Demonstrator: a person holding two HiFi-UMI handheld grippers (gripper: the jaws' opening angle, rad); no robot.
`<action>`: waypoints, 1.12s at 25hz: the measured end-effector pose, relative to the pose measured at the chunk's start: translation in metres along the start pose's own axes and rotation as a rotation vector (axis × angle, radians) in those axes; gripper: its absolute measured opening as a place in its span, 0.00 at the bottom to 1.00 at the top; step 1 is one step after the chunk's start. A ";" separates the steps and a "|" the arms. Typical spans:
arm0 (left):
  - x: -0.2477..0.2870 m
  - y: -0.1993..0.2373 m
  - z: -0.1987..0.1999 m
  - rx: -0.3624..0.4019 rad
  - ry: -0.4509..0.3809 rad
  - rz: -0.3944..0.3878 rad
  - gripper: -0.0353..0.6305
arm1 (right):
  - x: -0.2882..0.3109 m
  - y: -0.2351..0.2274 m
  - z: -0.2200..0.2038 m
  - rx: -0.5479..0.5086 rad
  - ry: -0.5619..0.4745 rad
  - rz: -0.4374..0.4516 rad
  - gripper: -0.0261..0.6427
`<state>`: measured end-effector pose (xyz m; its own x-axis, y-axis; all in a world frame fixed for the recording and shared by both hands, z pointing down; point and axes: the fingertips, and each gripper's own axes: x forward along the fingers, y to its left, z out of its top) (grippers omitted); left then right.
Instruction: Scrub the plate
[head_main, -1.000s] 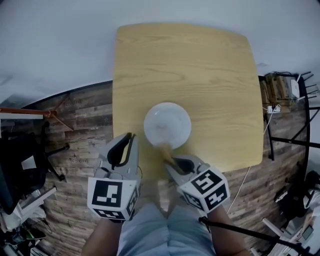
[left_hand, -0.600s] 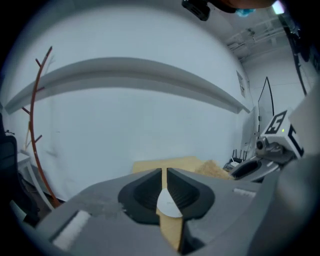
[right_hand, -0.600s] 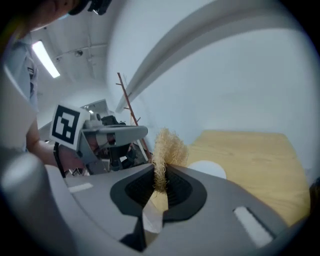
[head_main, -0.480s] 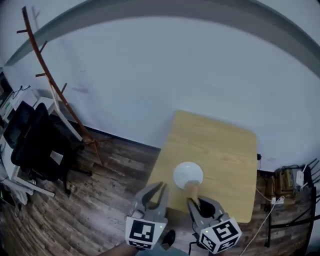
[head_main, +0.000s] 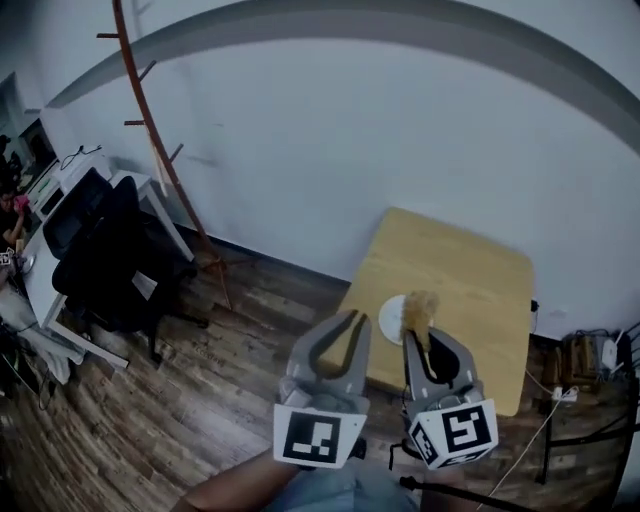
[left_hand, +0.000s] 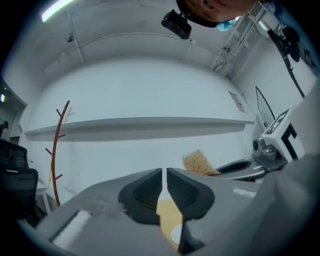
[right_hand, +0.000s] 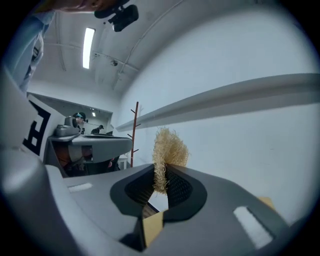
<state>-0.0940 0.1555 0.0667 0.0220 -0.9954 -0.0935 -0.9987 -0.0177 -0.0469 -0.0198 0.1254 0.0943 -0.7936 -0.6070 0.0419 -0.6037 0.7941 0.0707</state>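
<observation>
Bench (head_main: 470, 290): pale wood, carrying white plate (head_main: 390, 320).
Room: white wall (head_main: 350, 150), plank floor (head_main: 200, 400).
Left gripper (head_main: 350, 320): narrow, empty.
Right gripper (head_main: 420, 338): holding scrubber (head_main: 420, 308).

Right gripper (right_hand: 161, 177): grey jaws closed on scrubber (right_hand: 169, 147), lower part pinched between ribbed pads.
Scrubber: pale tan, fibrous, tuft standing above jaw tips.
Left gripper (right_hand: 92, 145): frame left, level, marker cube nearest lens; jaw state unreadable from here.
Wooden table (right_hand: 152, 227): tan sliver below jaws.
Coat stand (right_hand: 134, 135): reddish, upright, behind the left gripper.
Wall (right_hand: 240, 145): white, with grey ledge (right_hand: 240, 95) running across it.
Ceiling light (right_hand: 89, 47): lit strip, upper left.
</observation>
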 end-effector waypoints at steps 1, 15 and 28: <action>0.002 0.002 -0.001 -0.008 0.003 0.001 0.13 | 0.004 0.001 0.002 -0.018 -0.005 -0.008 0.10; 0.037 -0.030 -0.012 0.033 0.027 -0.165 0.09 | -0.005 -0.033 0.000 -0.040 0.022 -0.187 0.10; 0.054 -0.032 -0.011 0.051 0.014 -0.194 0.09 | 0.003 -0.045 0.002 -0.052 0.009 -0.209 0.10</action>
<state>-0.0611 0.1016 0.0738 0.2125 -0.9751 -0.0637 -0.9723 -0.2046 -0.1128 0.0051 0.0882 0.0888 -0.6507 -0.7588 0.0295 -0.7502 0.6483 0.1300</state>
